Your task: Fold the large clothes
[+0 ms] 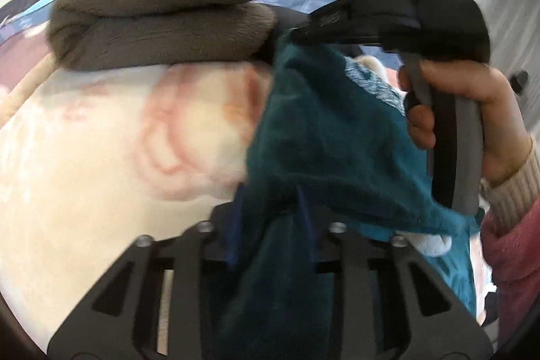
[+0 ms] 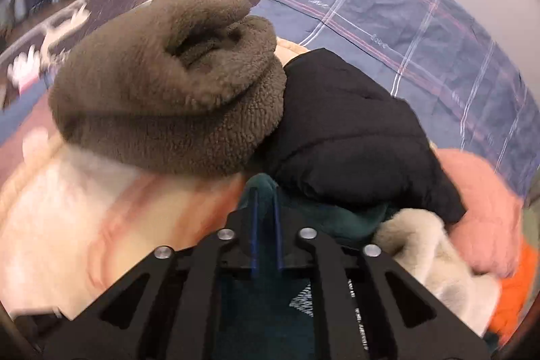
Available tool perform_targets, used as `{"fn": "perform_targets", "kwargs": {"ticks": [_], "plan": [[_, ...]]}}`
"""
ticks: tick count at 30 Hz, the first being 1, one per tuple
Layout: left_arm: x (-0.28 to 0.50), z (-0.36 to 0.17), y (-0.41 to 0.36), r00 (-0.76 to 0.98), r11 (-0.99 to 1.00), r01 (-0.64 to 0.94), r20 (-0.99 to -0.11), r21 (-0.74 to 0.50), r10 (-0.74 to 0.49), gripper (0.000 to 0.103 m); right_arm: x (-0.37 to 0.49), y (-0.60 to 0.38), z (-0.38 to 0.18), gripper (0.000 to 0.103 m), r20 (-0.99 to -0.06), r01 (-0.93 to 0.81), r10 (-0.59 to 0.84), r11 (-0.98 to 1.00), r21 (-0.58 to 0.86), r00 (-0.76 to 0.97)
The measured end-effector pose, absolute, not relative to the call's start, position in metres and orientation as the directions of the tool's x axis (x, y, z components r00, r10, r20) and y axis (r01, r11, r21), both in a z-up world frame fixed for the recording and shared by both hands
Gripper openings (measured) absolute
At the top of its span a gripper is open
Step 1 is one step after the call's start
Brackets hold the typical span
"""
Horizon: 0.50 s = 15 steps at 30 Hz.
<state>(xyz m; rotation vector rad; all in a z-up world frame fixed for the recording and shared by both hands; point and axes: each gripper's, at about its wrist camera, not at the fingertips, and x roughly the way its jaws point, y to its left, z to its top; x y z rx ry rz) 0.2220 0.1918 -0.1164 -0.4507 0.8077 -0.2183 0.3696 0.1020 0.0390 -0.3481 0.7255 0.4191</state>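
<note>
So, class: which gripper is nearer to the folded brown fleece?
Right. The right gripper, shut on the teal garment, sits right beside the folded brown fleece; the left gripper grips the same cloth farther back.

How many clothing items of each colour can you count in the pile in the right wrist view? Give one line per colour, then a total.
Brown: 1, folded fleece
Black: 1, padded jacket
Teal: 1, fleece garment
Pink: 1, fluffy item
Cream: 1, furry item
Orange: 1, item at the edge
Total: 6
</note>
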Motion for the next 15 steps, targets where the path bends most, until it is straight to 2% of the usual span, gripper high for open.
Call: {"fn": "perform_targets", "kwargs": {"ticks": [4, 6, 8, 11, 13, 15], "plan": [[0.214, -0.114, 0.198, 0.701, 0.909, -0.070, -0.669, -0.410, -0.248, 0.015, 0.384, 0.115, 0.037, 0.000, -0.651, -0.457, 0.267, 0.878, -0.139, 0.711], [0.214, -0.118, 0.202, 0.696, 0.902, -0.080, -0.672, -0.425, -0.255, 0.015, 0.394, 0.121, 0.028, 0.000, -0.659, -0.471, 0.292, 0.876, -0.107, 0.693], [0.216, -0.121, 0.201, 0.686, 0.897, -0.075, -0.675, -0.436, -0.272, 0.015, 0.396, 0.125, 0.014, 0.000, -0.670, -0.462, 0.261, 0.876, -0.139, 0.695], [0.215, -0.120, 0.200, 0.687, 0.896, -0.071, -0.673, -0.438, -0.275, 0.020, 0.386, 0.114, 0.023, 0.000, -0.649, -0.445, 0.272, 0.888, -0.115, 0.710], [0.217, -0.122, 0.201, 0.684, 0.889, -0.080, -0.674, -0.451, -0.280, 0.027, 0.364, 0.090, 0.045, 0.002, -0.610, -0.436, 0.321, 0.899, -0.045, 0.725], [0.217, -0.123, 0.202, 0.682, 0.881, -0.082, -0.671, -0.466, -0.292, 0.028, 0.331, 0.056, 0.067, 0.012, -0.553, -0.442, 0.356, 0.897, -0.024, 0.753]]}}
